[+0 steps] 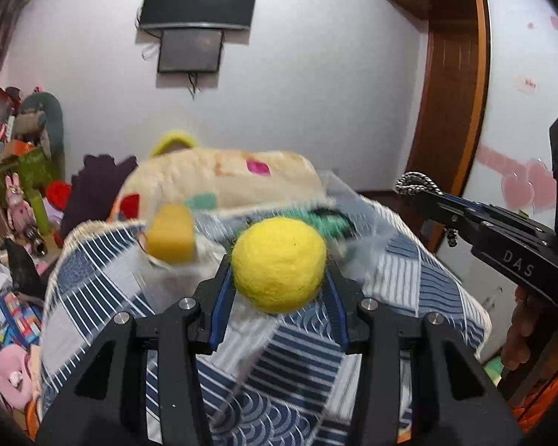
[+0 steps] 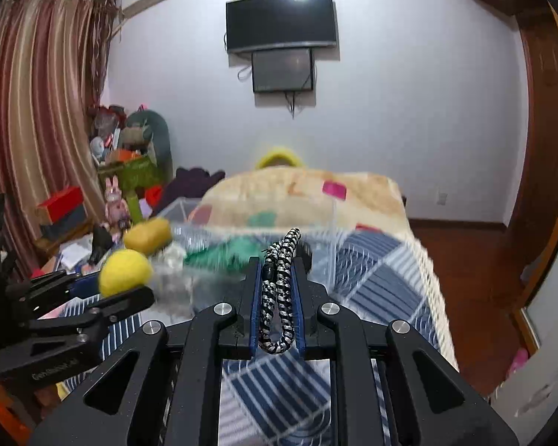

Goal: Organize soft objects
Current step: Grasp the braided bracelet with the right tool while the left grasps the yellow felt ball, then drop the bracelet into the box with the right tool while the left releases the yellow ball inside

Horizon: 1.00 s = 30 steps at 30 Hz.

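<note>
My left gripper [image 1: 279, 278] is shut on a yellow felt ball [image 1: 279, 264] and holds it above the bed; it also shows in the right wrist view [image 2: 124, 271]. My right gripper [image 2: 277, 264] is shut on a black-and-white braided rope [image 2: 279, 297], seen from the side in the left wrist view [image 1: 416, 182]. A clear plastic bin [image 2: 331, 230] sits on the bed ahead, with a green soft thing [image 2: 227, 252] in it. A yellow sponge block [image 1: 171, 238] shows at the bin's left edge, blurred.
The bed has a blue patchwork quilt [image 1: 297, 353] and a cream blanket [image 1: 219, 174] behind the bin. Toys and boxes [image 1: 18, 204] crowd the left side. A wooden wardrobe [image 1: 454, 85] stands to the right. A TV [image 2: 279, 22] hangs on the far wall.
</note>
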Each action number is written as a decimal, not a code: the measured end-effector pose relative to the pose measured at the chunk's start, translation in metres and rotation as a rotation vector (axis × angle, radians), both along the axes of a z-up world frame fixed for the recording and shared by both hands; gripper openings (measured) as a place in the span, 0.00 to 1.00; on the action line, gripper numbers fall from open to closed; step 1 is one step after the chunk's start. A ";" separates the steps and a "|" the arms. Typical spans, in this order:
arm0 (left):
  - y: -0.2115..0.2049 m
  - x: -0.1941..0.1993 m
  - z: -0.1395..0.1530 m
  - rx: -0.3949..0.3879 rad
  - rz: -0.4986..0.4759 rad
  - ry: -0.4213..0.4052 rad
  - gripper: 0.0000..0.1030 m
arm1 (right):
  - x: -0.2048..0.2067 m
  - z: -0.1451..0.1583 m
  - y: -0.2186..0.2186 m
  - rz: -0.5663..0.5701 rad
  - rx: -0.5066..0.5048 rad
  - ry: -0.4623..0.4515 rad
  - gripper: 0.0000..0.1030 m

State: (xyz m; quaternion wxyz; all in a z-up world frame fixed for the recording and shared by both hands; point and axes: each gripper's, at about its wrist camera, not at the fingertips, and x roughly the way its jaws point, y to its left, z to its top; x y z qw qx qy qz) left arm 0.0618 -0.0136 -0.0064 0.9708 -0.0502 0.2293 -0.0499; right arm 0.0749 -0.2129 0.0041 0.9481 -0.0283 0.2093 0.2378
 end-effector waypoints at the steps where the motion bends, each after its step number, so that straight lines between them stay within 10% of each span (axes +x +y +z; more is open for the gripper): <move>1: 0.003 0.003 0.004 0.001 0.006 -0.007 0.43 | 0.001 0.002 0.001 0.000 0.004 -0.008 0.13; 30: 0.006 0.079 -0.033 0.085 0.030 0.087 0.46 | 0.060 -0.035 0.038 -0.011 -0.131 0.099 0.24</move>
